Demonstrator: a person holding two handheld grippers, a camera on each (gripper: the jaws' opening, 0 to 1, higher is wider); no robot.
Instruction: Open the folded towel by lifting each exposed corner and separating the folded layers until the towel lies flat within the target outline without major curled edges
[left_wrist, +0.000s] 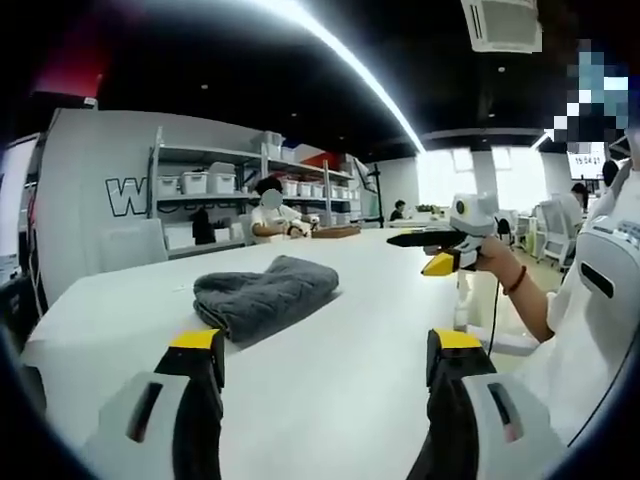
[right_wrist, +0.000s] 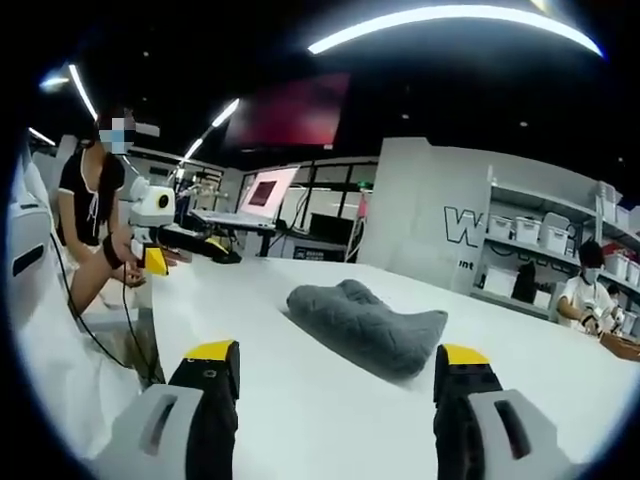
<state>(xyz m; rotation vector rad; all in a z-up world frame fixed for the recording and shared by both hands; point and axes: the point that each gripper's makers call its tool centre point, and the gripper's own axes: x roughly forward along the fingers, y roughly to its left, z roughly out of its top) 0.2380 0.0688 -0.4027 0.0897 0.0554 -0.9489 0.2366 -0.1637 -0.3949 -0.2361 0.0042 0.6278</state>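
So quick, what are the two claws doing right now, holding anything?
Left claw: open, holding nothing, short of the grey towel.
Right claw: open, holding nothing, also short of the towel.

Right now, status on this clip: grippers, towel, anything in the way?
Left gripper open, empty, short of towel. Right gripper open, empty. Grey towel folded, bunched on white table. Another person's gripper beside table, clear of towel.

Bright ceiling light strips (left_wrist: 350, 60), glare on the white table (right_wrist: 330, 400), fisheye-bent, slightly soft edges.
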